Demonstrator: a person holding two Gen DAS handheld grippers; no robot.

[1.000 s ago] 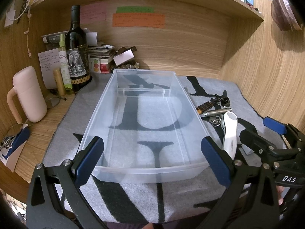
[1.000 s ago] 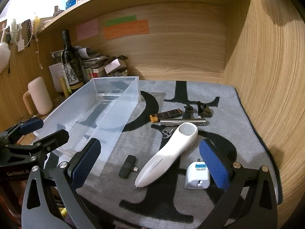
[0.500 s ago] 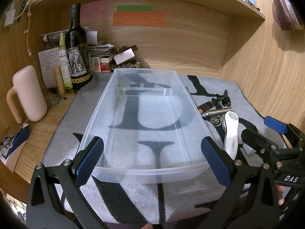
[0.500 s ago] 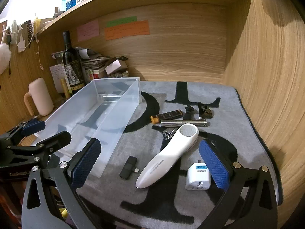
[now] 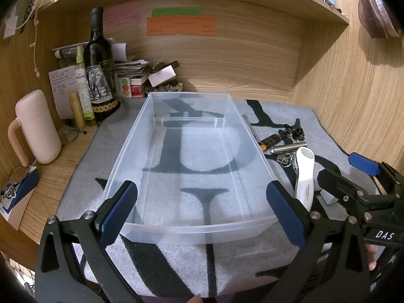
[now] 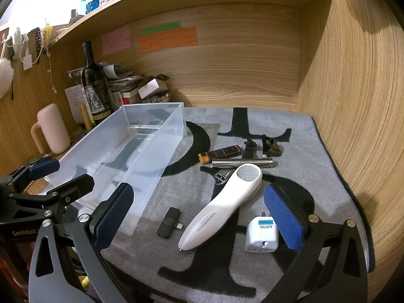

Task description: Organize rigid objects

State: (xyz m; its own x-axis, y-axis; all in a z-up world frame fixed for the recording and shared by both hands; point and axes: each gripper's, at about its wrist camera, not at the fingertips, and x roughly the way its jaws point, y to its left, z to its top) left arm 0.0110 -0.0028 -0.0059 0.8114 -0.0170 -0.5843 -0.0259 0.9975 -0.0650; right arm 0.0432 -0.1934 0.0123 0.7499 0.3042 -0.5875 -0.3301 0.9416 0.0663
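Right wrist view: the clear bin (image 6: 141,136) stood empty on the counter's grey mat (image 6: 315,151), so sorting had not begun. The white handheld device (image 6: 222,207), travel adaptor (image 6: 262,234), black dongle (image 6: 168,222), metal cylinder (image 6: 242,162) and lighter (image 6: 219,153) lay beside it. Both the right gripper (image 6: 199,217) and left gripper (image 5: 202,209) had jaws wide, holding nothing.

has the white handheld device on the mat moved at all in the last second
No. In the right wrist view the white handheld device lies on the same black letter of the mat, beside the travel adaptor; only the camera shifted slightly.
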